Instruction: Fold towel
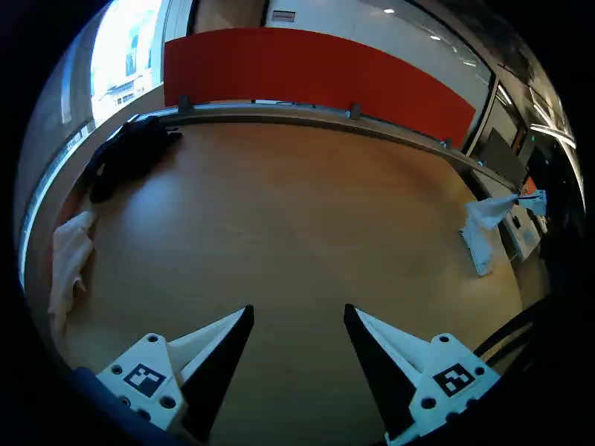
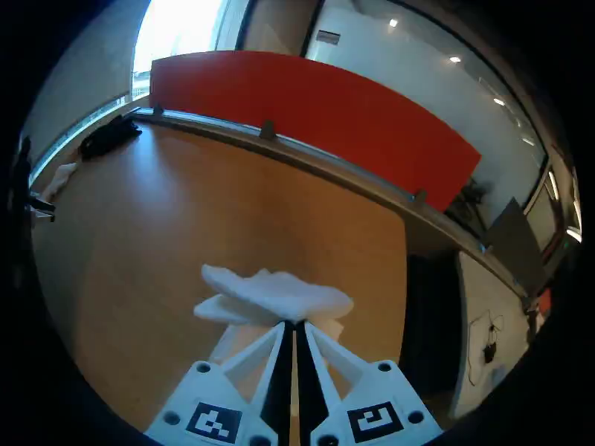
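Right gripper view: the right tongs (image 2: 295,325) are pinched shut on a white towel (image 2: 277,296), which bunches just past their tips above the wooden bench (image 2: 186,223).
In the left gripper view, the left tongs (image 1: 297,308) stand wide open over the bench. The towel hangs from the right tongs at the far right edge of the bench, well apart from the left tongs. A second white cloth (image 1: 71,260) lies at the bench's left edge. A black bundle (image 1: 126,152) lies beyond it, near a red panel (image 1: 312,74).
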Demonstrator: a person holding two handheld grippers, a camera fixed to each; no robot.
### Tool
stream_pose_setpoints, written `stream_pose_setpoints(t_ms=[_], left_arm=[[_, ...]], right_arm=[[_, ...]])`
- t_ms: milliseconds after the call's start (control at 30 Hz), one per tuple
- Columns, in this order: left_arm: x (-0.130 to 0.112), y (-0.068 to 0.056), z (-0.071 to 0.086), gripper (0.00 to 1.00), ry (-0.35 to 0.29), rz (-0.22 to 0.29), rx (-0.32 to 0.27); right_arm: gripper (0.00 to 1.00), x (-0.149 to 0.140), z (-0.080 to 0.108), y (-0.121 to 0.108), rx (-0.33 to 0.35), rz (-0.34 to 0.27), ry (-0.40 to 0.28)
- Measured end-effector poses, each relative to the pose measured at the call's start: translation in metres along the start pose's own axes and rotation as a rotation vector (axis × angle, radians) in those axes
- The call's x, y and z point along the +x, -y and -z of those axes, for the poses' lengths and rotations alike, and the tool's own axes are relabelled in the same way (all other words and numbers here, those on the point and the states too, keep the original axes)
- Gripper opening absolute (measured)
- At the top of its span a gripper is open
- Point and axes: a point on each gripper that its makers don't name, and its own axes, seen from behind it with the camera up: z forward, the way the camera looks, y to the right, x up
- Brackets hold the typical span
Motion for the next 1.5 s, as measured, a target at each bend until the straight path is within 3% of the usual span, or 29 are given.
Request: stream_pose_setpoints(t_ms=[300, 967, 1500], left_arm=[[-0.002, -0.001, 0.003, 0.89, 0.004, -0.012, 0.000], [-0.007, -0.002, 0.006, 0.89, 0.014, -0.021, 0.014], [-0.012, 0.003, 0.009, 0.89, 0.021, -0.020, 0.035]], right_arm=[[0.03, -0.051, -0.003, -0.001, -0.014, -0.064, 0.065], [0.03, -0.124, -0.025, -0.005, -0.014, -0.121, 0.203], [0.03, -0.157, -0.054, -0.014, -0.037, -0.206, 0.281]])
